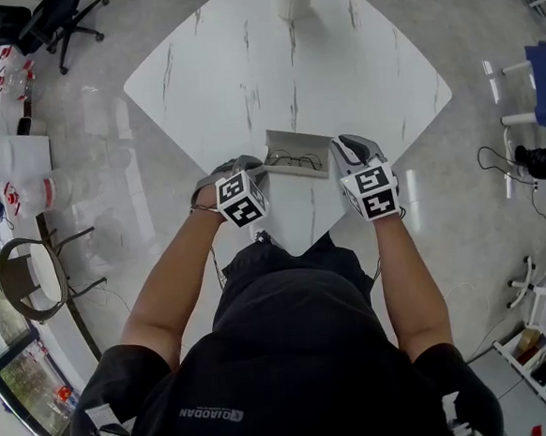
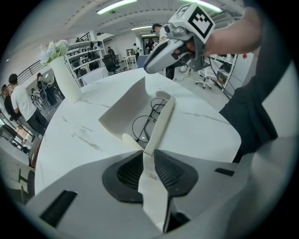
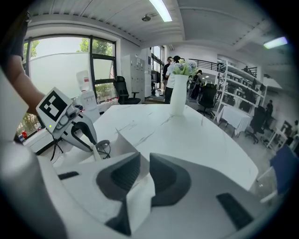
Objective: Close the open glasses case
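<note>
Both of my tools are on the job here: the cream-white hard glasses case (image 1: 296,150) sits open at the near corner of the white marble-patterned surface (image 1: 270,62), right in front of me, lid raised. My left gripper (image 2: 147,156) has its jaws pressed together on a thin cream edge of the case (image 2: 126,112), which runs edge-on away from the jaws. Just beyond that pinch, the black thin-rimmed glasses (image 2: 145,123) lie inside the case. From above, the left gripper (image 1: 251,175) meets the case's left end and my right gripper (image 1: 345,156) meets its right end, so the case sits between the two. Over on the right side, the right gripper (image 3: 140,175) is clamped narrow on a white panel of the case (image 3: 122,144), the panel sandwiched between the dark pads. Across from it I see the left gripper (image 3: 96,151) touching the other end. A tall white vase (image 3: 178,93) stands well apart at the far end of the surface
</note>
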`<action>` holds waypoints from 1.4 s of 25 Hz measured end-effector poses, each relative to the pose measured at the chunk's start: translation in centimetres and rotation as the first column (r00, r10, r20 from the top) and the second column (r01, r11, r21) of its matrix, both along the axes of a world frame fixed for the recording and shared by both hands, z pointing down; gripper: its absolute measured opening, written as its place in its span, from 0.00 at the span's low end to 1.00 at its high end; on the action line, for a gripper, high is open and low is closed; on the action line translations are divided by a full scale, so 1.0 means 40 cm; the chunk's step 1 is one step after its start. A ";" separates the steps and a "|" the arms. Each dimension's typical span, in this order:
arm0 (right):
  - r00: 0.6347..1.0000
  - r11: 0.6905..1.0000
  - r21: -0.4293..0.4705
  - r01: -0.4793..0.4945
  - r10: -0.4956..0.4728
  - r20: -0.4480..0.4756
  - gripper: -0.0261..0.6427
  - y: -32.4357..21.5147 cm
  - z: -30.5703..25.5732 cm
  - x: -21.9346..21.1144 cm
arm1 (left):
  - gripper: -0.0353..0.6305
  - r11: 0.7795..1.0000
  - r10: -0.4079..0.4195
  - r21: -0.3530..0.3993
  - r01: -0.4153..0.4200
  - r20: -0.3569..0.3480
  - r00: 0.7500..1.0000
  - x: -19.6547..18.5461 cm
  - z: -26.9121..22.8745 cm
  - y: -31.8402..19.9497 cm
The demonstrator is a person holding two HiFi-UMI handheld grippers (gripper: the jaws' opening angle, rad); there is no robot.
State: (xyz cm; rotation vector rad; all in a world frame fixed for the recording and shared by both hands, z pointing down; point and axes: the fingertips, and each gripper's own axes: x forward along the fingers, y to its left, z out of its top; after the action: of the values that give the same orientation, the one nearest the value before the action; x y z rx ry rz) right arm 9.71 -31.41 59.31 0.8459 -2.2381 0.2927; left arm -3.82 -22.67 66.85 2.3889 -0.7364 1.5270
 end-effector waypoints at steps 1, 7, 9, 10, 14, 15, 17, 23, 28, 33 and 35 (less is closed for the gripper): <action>1.000 1.000 -0.003 0.010 -0.010 -0.009 0.13 -0.002 0.006 -0.003 | 0.17 1.000 0.000 -0.004 0.000 -0.001 1.000 -0.001 0.001 0.000; 0.997 0.999 -0.015 0.036 -0.037 -0.061 0.13 -0.018 0.042 0.001 | 0.18 1.000 -0.010 -0.012 0.010 0.003 1.000 -0.001 0.008 -0.003; 0.997 0.999 -0.011 0.040 -0.041 -0.061 0.13 -0.019 0.041 0.000 | 0.18 1.000 -0.017 -0.012 0.017 0.004 1.000 0.000 0.009 -0.003; 0.997 0.999 -0.009 0.042 -0.043 -0.062 0.12 -0.018 0.040 -0.001 | 0.18 1.000 -0.021 -0.013 0.021 0.003 1.000 0.000 0.009 -0.002; 0.997 0.999 -0.014 0.043 -0.043 -0.067 0.07 -0.013 0.034 -0.004 | 0.18 0.999 -0.029 -0.015 0.029 0.000 1.000 -0.002 0.009 -0.001; 0.997 0.999 -0.015 0.044 -0.045 -0.067 0.07 -0.013 0.034 -0.004 | 0.18 0.999 -0.028 -0.016 0.028 0.000 1.000 -0.001 0.010 -0.001; 0.996 0.999 -0.017 0.048 -0.049 -0.072 0.07 -0.012 0.035 -0.004 | 0.18 0.999 -0.026 -0.018 0.026 0.001 1.000 0.000 0.011 -0.001; 0.995 0.998 -0.020 0.053 -0.054 -0.087 0.07 -0.012 0.036 -0.004 | 0.18 0.999 -0.032 -0.028 0.032 0.003 0.999 -0.001 0.010 -0.003; 0.997 0.999 -0.027 0.031 -0.033 -0.075 0.07 -0.004 0.042 0.003 | 0.18 0.999 -0.036 -0.027 0.036 0.005 0.999 -0.001 0.012 -0.001; 0.998 0.999 -0.031 0.017 -0.019 -0.060 0.07 0.005 0.036 0.002 | 0.18 0.999 -0.045 -0.026 0.046 0.004 0.999 0.000 0.011 0.002; 0.998 0.999 -0.031 0.014 -0.015 -0.058 0.07 0.007 0.035 0.002 | 0.18 0.999 -0.046 -0.025 0.046 0.004 0.999 -0.001 0.010 0.001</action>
State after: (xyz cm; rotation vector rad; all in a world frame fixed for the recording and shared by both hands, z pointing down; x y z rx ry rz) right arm 9.81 -31.12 60.70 0.8118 -2.1795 0.2910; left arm -3.85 -22.62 67.25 2.3352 -0.7630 1.5143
